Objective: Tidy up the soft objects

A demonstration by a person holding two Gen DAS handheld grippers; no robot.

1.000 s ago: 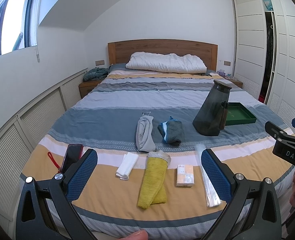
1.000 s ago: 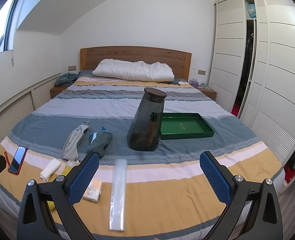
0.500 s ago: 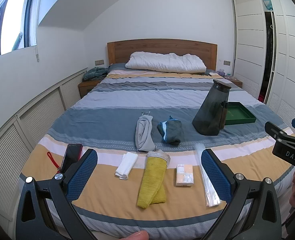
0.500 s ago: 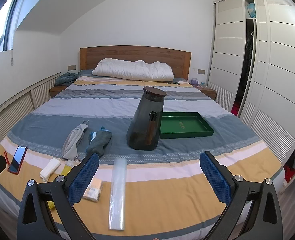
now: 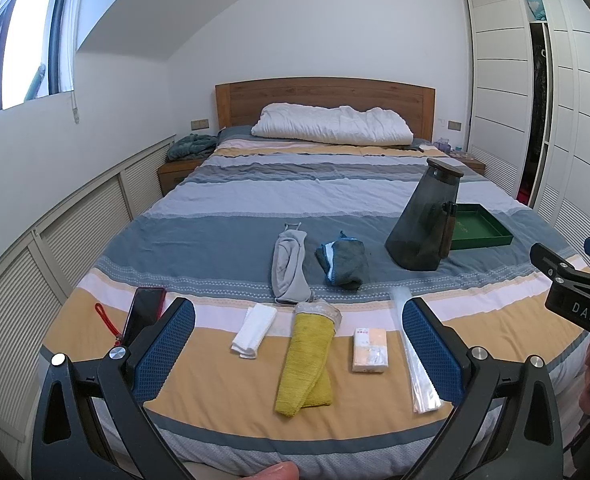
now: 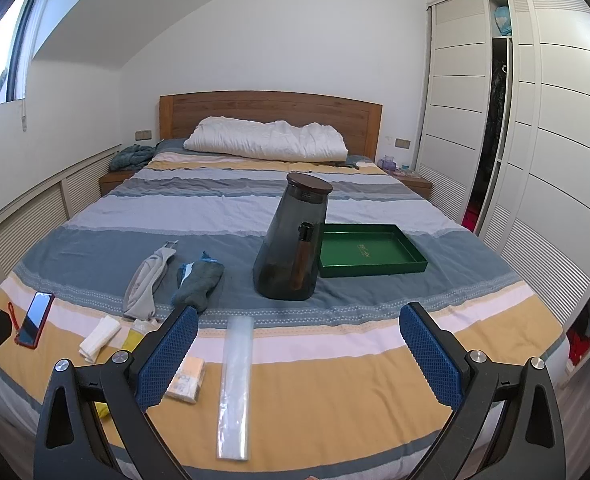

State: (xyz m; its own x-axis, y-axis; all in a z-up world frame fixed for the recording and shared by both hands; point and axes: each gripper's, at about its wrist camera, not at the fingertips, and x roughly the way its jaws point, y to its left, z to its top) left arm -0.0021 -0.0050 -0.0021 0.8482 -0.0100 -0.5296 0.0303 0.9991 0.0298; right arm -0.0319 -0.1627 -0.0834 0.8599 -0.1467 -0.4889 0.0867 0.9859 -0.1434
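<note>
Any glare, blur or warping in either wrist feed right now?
Left wrist view: blown-out window at upper left, fisheye bending the louvred wall panels, striped bedspread sharp. Right wrist view: same curvature on the white wardrobe doors, even daylight, no blur.

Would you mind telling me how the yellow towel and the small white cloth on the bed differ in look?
The yellow towel is mustard-coloured; the white cloth is plain white. The yellow towel is clearly the longer and bulkier roll, while the white cloth is a short, flat fold. The yellow towel's far end sits in a clear plastic wrap; the white cloth is bare. Both lie side by side, apart, on the bed's orange stripe, untouched by either gripper.
</note>
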